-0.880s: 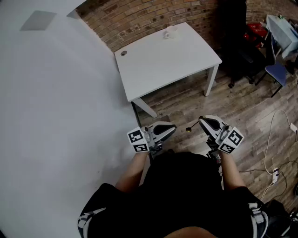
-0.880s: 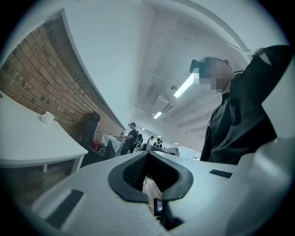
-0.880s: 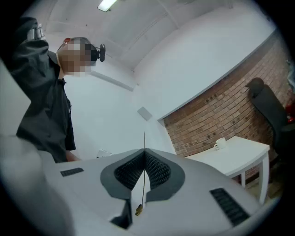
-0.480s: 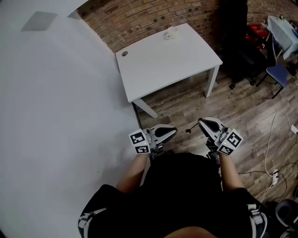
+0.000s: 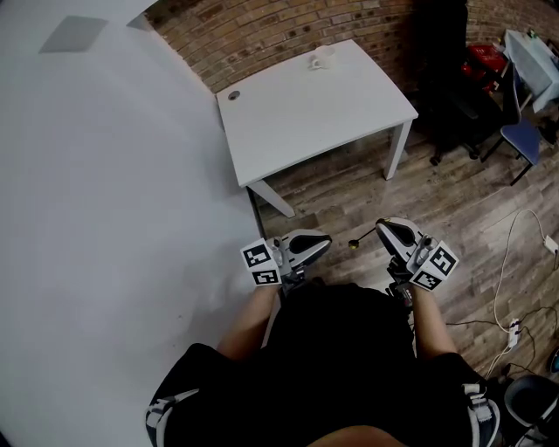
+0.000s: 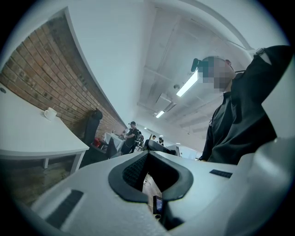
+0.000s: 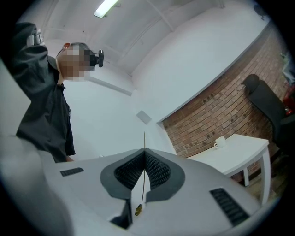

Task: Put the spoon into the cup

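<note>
A white cup (image 5: 320,58) stands at the far edge of a white table (image 5: 306,122), well ahead of me; it also shows small in the left gripper view, cup (image 6: 50,113), and the right gripper view, cup (image 7: 220,142). My right gripper (image 5: 383,229) is shut on a thin golden spoon (image 7: 144,173), whose end (image 5: 353,244) sticks out to the left over the wooden floor. My left gripper (image 5: 324,239) is held level beside it at waist height, its jaws closed with nothing between them. Both grippers are far short of the table.
A white wall (image 5: 105,218) runs along my left and a brick wall (image 5: 279,26) stands behind the table. A black chair (image 5: 454,96) and a blue chair (image 5: 522,135) stand at the right. Cables (image 5: 515,262) lie on the floor. People stand far off (image 6: 130,136).
Both grippers keep their places and their grip; only the head view has shifted a little.
</note>
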Available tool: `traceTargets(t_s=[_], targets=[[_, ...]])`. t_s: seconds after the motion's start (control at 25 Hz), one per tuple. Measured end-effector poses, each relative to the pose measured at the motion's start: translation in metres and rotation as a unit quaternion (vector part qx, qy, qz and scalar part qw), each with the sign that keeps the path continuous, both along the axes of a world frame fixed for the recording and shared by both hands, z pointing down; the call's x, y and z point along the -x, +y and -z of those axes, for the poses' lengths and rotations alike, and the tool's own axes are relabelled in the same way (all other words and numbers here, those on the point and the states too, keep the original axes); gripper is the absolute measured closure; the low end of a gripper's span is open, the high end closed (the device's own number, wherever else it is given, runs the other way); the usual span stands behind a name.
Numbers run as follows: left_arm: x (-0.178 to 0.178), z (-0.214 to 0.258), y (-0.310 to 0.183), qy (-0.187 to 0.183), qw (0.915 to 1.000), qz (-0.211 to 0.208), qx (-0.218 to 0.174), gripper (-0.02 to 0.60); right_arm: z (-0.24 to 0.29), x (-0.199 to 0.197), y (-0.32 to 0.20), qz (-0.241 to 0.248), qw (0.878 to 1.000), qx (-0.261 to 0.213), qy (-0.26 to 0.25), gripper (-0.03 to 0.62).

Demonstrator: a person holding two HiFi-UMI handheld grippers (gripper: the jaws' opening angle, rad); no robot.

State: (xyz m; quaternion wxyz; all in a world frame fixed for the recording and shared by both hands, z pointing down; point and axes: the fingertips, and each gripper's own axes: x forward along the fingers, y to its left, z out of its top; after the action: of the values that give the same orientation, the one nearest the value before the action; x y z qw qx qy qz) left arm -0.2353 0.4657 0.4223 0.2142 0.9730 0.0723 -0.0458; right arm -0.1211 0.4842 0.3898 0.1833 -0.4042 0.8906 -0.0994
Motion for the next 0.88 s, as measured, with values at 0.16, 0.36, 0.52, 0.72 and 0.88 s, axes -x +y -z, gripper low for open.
traceTargets(t_s=[0.16, 0.36, 0.52, 0.72, 0.88], targets=[[-0.003, 0.001, 0.005, -0.002, 1.0, 0.005, -0.002, 0.565, 0.002, -0.008, 0.006, 0.003, 1.0, -0.004, -0.002, 0.586], [0.004, 0.003, 0.009, -0.005, 0.9997, 0.023, 0.004, 0.565, -0.004, -0.006, 0.01, 0.011, 1.0, 0.005, -0.016, 0.586], [0.008, 0.004, 0.012, -0.007, 0.9996, 0.028, 0.004, 0.565, -0.005, -0.004, 0.007, 0.017, 1.0, 0.007, -0.017, 0.586], [0.015, -0.009, 0.011, -0.015, 0.9991, 0.031, 0.024, 0.564, -0.015, 0.001, 0.001, 0.02, 0.999, 0.021, -0.023, 0.586], [0.004, -0.014, -0.008, -0.008, 0.9989, 0.03, 0.036, 0.564, -0.017, -0.005, -0.01, 0.016, 0.999, 0.033, -0.022, 0.586]])
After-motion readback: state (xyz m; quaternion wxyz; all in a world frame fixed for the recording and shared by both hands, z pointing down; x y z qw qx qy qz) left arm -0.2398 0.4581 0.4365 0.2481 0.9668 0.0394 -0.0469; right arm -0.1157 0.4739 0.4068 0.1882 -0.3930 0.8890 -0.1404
